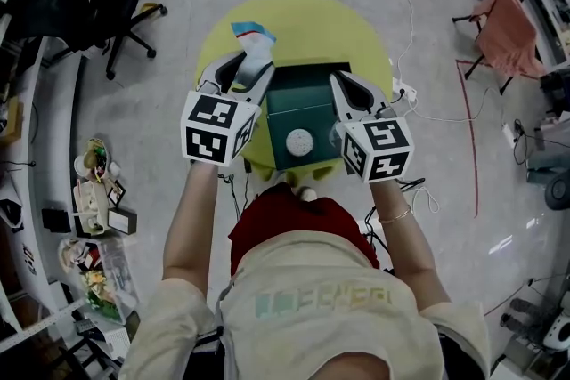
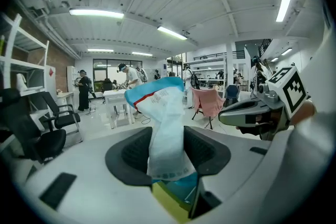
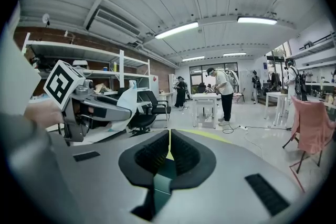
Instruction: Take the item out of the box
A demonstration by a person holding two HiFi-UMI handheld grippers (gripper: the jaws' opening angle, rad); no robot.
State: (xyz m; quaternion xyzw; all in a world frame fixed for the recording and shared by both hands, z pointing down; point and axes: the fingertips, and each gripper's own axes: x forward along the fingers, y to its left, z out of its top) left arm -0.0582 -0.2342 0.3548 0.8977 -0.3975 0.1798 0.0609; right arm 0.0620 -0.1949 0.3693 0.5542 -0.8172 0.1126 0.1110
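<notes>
A dark green box [image 1: 307, 71] stands on a round yellow table [image 1: 294, 13], with a white round piece [image 1: 300, 141] on its near part. My left gripper [image 1: 251, 67] is lifted over the box's left far corner and is shut on a white packet with a blue top [image 1: 254, 44]. In the left gripper view the packet [image 2: 165, 128] stands up between the pads of that gripper [image 2: 168, 136]. My right gripper [image 1: 343, 83] lies along the box's right edge. In the right gripper view its jaws [image 3: 168, 136] are pressed together on the green box wall [image 3: 163, 186].
A black office chair [image 1: 98, 4] stands at the far left and a pink-draped chair [image 1: 508, 27] at the far right. A cluttered shelf [image 1: 93, 182] runs along the left. Cables lie on the floor [image 1: 419, 22]. People stand at a white table [image 3: 207, 99] further back.
</notes>
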